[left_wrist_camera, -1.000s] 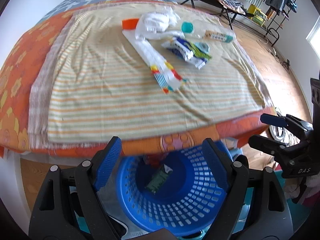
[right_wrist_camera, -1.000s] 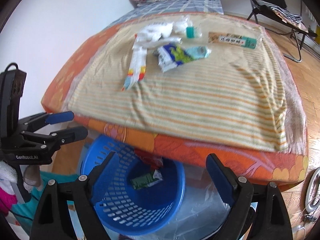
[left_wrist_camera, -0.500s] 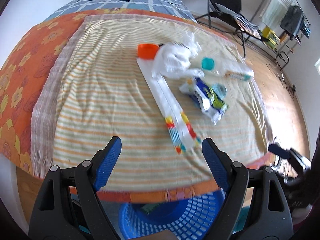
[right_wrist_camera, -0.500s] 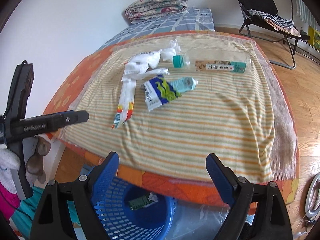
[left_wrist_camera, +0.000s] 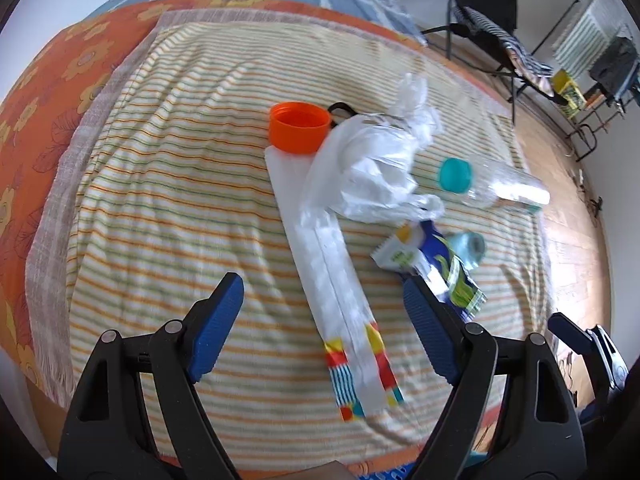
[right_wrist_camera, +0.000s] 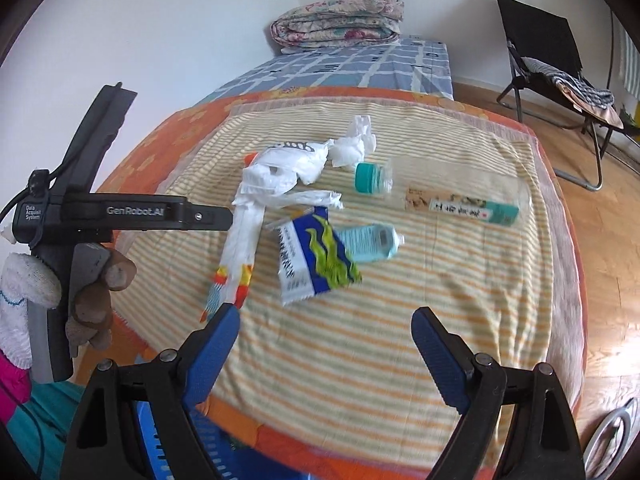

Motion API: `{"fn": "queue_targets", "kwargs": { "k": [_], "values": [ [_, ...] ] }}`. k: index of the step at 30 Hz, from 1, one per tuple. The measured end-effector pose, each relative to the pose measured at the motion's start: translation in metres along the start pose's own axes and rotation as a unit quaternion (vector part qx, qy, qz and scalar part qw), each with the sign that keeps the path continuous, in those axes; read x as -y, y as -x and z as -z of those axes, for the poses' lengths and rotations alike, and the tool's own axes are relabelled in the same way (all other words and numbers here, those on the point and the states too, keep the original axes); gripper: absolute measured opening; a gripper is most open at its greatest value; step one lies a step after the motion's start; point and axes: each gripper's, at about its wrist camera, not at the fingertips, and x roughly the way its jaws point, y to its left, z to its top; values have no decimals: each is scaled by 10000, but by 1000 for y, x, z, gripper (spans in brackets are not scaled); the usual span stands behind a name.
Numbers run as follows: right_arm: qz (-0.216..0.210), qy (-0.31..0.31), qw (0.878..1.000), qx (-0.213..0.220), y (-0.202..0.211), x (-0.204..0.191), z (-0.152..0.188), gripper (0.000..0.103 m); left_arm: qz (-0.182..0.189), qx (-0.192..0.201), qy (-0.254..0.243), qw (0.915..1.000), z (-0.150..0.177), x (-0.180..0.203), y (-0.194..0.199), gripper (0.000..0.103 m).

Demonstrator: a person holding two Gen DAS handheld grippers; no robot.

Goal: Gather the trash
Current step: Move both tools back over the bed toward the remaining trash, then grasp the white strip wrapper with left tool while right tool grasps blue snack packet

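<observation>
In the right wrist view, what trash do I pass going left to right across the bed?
Long white wrapper with colored ends → blue and white snack packet → small light-blue bottle → clear bottle with teal cap.

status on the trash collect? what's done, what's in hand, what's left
Done: cannot tell; only the blue basket edge shows, contents hidden. In hand: nothing; left gripper and right gripper open. Left on the bed: long wrapper, plastic bag, orange cap, bottle, snack packet.
</observation>
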Motion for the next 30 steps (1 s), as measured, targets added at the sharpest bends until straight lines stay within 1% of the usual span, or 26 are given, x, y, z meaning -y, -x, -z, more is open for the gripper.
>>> {"fn": "queue_targets", "kwargs": {
  "k": [2,9,11,13,15,16,18,19,21,22,23,26,28,30],
  "values": [
    [32,64,10000,-69,-11,0,-5,90,-62,-77,24,9999,-4,-1,-8,78],
    [126,368,9990,-211,-40,-6,-15,90,-117,-264,44,9996,-10,0,-33,77],
    [174,446,9986,-218,-47,-9,-19,90,-173,-315,13,9994,-12,1,-40,68],
    [216,513,9982,-239,-54,-11,-23,90,-215,-318,13,9993,-14,1,-43,66],
    [250,571,9977,-268,-61,-15,-26,90,-291,-284,-40,9992,-17,3,-44,58],
    [260,597,9975,-279,-64,-17,-28,90,-319,-267,-72,9991,-18,4,-44,53],
    [277,647,9970,-308,-71,-19,-32,90,-273,-224,-84,9993,-20,0,-44,46],
    [295,682,9967,-327,-75,-21,-34,90,-242,-202,-68,9995,-21,-2,-44,39],
    [361,748,9959,-349,-81,-24,-37,90,-153,-198,-4,9997,-22,-9,-43,34],
    [391,774,9956,-361,-84,-25,-39,90,-114,-199,28,9997,-22,-12,-42,28],
    [435,789,9952,-376,-88,-25,-40,90,-80,-195,45,9998,-23,-15,-41,24],
    [529,789,9946,-426,-97,-25,-42,90,-30,-179,61,9998,-24,-20,-40,22],
    [545,782,9944,-462,-100,-25,-42,90,-9,-149,48,9999,-22,-21,-38,22],
    [513,756,9945,-508,-103,-25,-41,87,24,-162,12,9999,-20,-23,-35,24]
  ]
}}
